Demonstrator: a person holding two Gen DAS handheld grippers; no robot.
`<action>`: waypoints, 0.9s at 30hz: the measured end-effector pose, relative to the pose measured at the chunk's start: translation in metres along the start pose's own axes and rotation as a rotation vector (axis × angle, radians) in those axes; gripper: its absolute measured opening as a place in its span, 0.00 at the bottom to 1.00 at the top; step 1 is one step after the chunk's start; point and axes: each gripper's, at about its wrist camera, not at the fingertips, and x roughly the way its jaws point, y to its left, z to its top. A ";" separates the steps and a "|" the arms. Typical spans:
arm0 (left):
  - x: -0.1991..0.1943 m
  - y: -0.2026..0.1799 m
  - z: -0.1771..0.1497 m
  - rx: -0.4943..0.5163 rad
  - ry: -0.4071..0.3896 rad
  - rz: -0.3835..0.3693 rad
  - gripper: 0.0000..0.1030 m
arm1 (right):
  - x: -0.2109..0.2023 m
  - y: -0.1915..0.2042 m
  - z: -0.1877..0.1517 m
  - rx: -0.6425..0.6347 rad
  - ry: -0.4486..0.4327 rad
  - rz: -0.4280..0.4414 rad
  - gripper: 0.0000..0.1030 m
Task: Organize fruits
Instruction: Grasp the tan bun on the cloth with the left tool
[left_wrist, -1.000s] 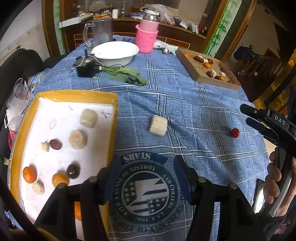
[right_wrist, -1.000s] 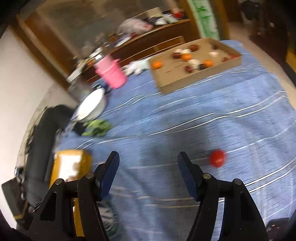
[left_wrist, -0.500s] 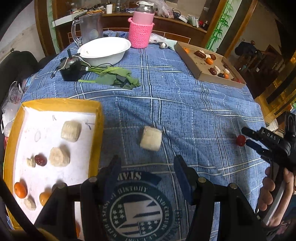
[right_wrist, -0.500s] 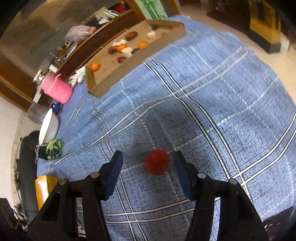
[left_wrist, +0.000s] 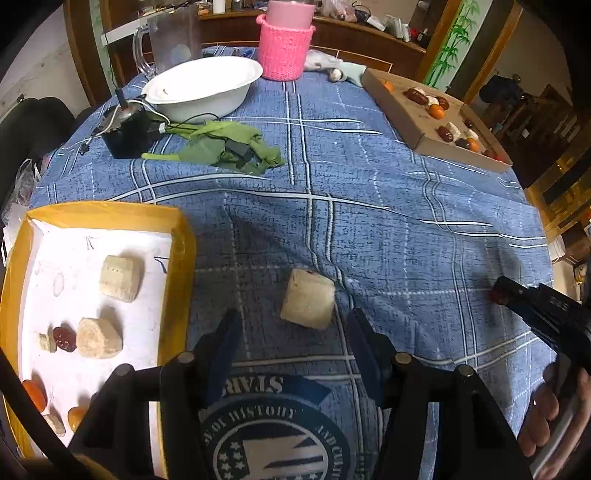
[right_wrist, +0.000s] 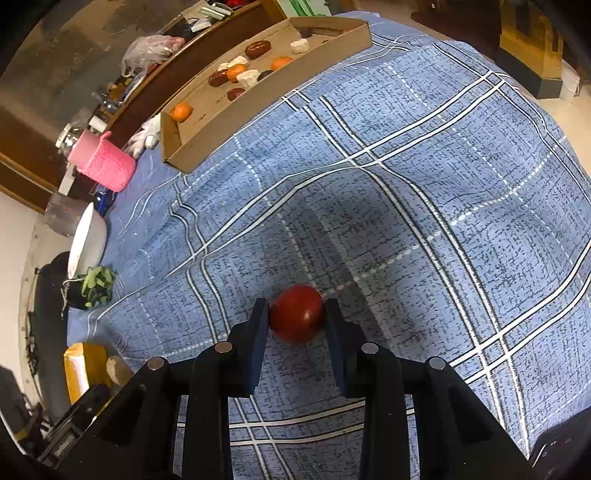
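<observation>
A small red fruit lies on the blue checked tablecloth, and my right gripper is shut on it, both pads touching its sides. In the left wrist view the same fruit peeks out at the right gripper's tip. My left gripper is open and empty, its fingers just short of a beige chunk of fruit on the cloth. A yellow-rimmed white tray at the left holds several beige chunks, orange fruits and a dark red one.
A cardboard tray with several fruits stands at the far right of the table. A white bowl, a pink knitted cup holder, a clear jug, green leaves and a black device stand at the back.
My right gripper came down over the red fruit and closed on it. My left gripper moved forward toward the beige chunk, which now lies just ahead of its open fingers.
</observation>
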 end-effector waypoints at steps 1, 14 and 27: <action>0.002 -0.001 0.001 -0.001 0.000 0.002 0.60 | -0.001 0.002 0.000 -0.008 -0.003 0.005 0.28; 0.016 -0.017 0.010 0.026 -0.004 0.053 0.32 | 0.002 0.037 -0.009 -0.127 0.006 0.058 0.28; -0.045 0.011 -0.026 -0.042 -0.045 -0.080 0.32 | 0.005 0.077 -0.031 -0.262 0.030 0.166 0.28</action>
